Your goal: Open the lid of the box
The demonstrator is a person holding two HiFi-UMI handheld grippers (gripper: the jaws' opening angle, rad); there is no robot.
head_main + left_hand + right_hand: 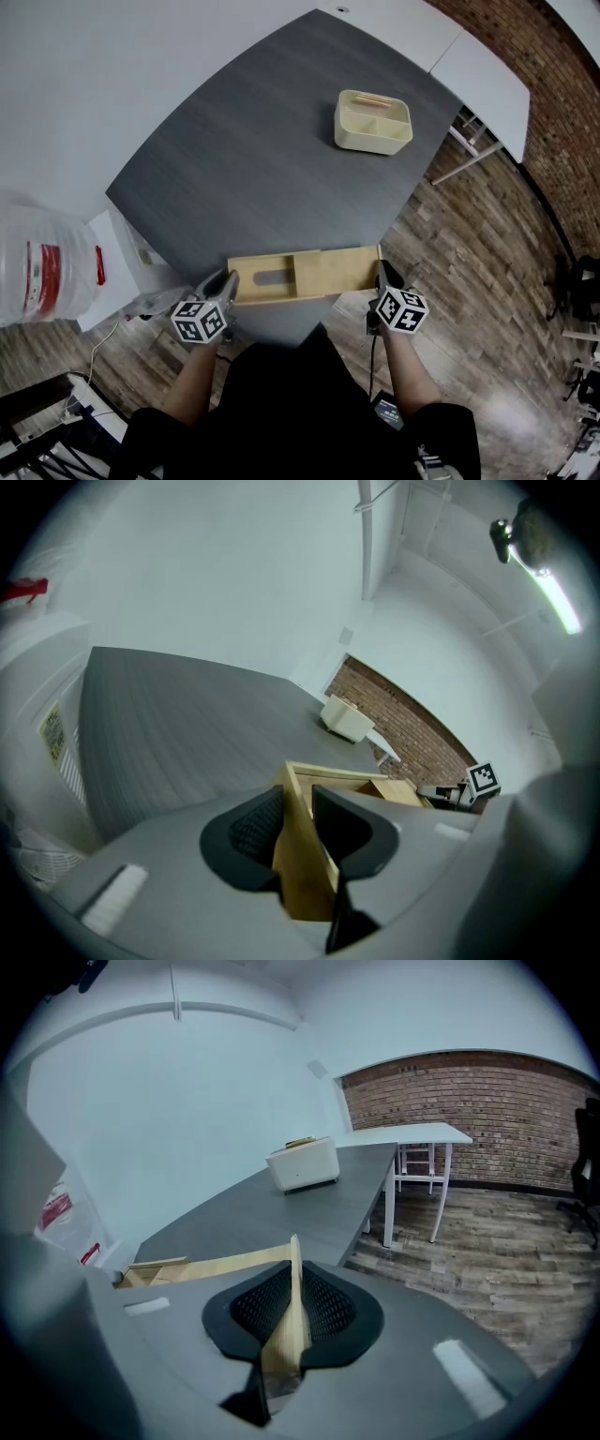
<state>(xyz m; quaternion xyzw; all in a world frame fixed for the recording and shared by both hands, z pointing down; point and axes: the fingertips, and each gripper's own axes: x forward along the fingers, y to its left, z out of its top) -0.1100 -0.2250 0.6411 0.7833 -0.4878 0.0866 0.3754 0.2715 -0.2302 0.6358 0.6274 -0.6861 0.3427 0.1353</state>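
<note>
While left gripper [225, 281] clamps one box [251, 291], right gripper [382, 275] one lid [342, 270], one tray [370, 141]

The left gripper [298, 810] clamped the near end wall of the wooden box [304, 878] (one pad on each side); a cream container [345, 719] sat farther along the grey table [178, 724].

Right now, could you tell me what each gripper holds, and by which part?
Left gripper: wooden box, left end wall. Right gripper: sliding lid, right edge.
</note>
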